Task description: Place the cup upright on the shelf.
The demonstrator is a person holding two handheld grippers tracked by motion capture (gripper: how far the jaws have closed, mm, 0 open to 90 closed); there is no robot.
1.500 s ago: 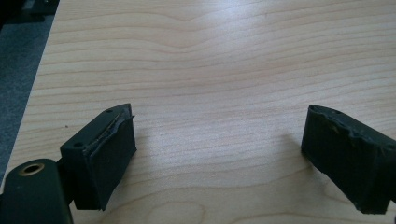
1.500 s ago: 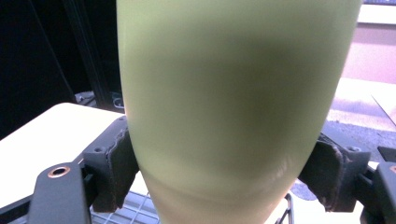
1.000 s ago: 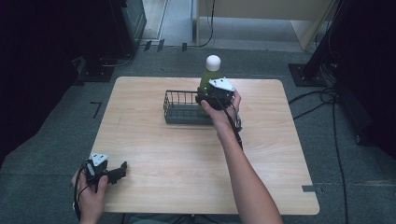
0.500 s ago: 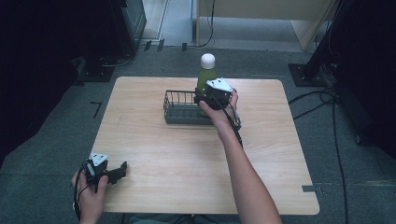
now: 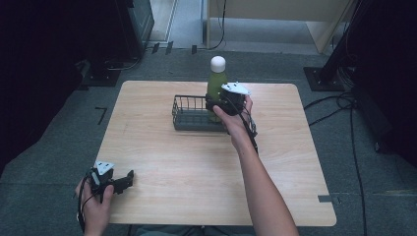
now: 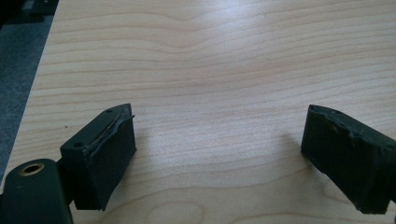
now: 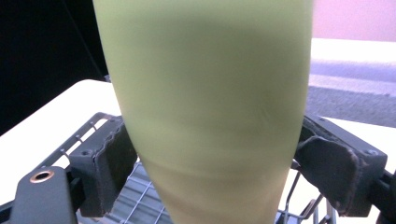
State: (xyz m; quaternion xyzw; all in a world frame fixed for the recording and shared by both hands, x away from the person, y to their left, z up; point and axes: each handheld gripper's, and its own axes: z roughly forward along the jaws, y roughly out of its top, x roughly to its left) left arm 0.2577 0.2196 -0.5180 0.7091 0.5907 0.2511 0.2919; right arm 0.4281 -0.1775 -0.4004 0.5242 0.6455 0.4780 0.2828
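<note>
While gaping over bare tabletop [image 6: 215, 70], left tool [image 6: 219, 158]; right tool [image 7: 210, 172] clamped on green bottle [image 7: 205, 102], white cap [image 5: 218, 63] above wire basket [image 5: 189, 118] from high.

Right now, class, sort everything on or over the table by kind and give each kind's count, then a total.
Green bottle with white cap: 1
Black wire basket: 1
Handheld grippers: 2 (left gripper, right gripper)
Total: 4
</note>
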